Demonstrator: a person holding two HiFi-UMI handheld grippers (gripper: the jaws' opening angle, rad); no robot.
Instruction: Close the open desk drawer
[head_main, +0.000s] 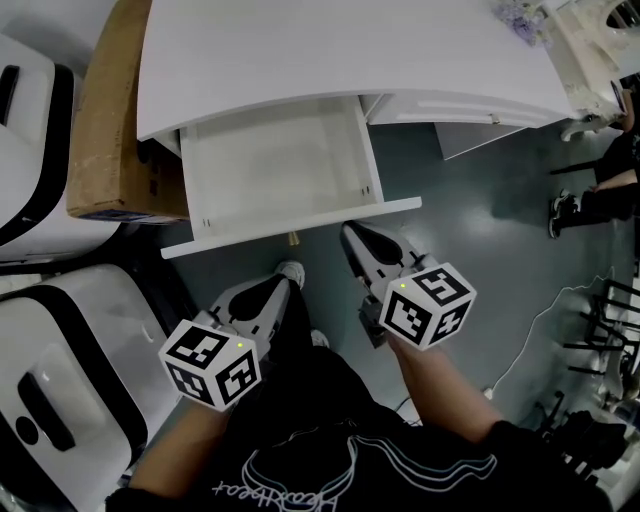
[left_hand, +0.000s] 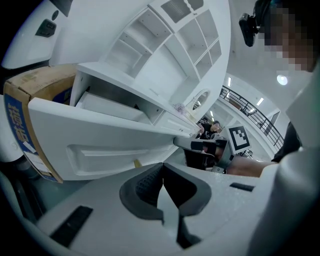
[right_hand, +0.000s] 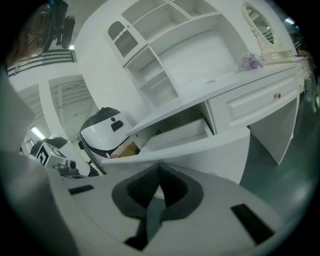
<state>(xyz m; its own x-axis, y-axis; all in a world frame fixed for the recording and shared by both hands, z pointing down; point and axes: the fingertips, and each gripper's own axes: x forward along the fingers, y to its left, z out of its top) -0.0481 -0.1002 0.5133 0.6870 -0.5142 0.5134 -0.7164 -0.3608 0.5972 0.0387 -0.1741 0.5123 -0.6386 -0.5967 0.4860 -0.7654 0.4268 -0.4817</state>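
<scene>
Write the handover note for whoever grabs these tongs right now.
Left tongs: shut, empty, held low and short of the drawer front.
Right tongs: shut, empty, tip right by the drawer front; contact can't be told.
Drawer: pulled well out from under the white desk, nothing seen inside.
Done: both tongs brought up to the drawer; it is not pushed in at all.
Left to do: probably set the shut tongs against the front and push it straight in until flush.
</scene>
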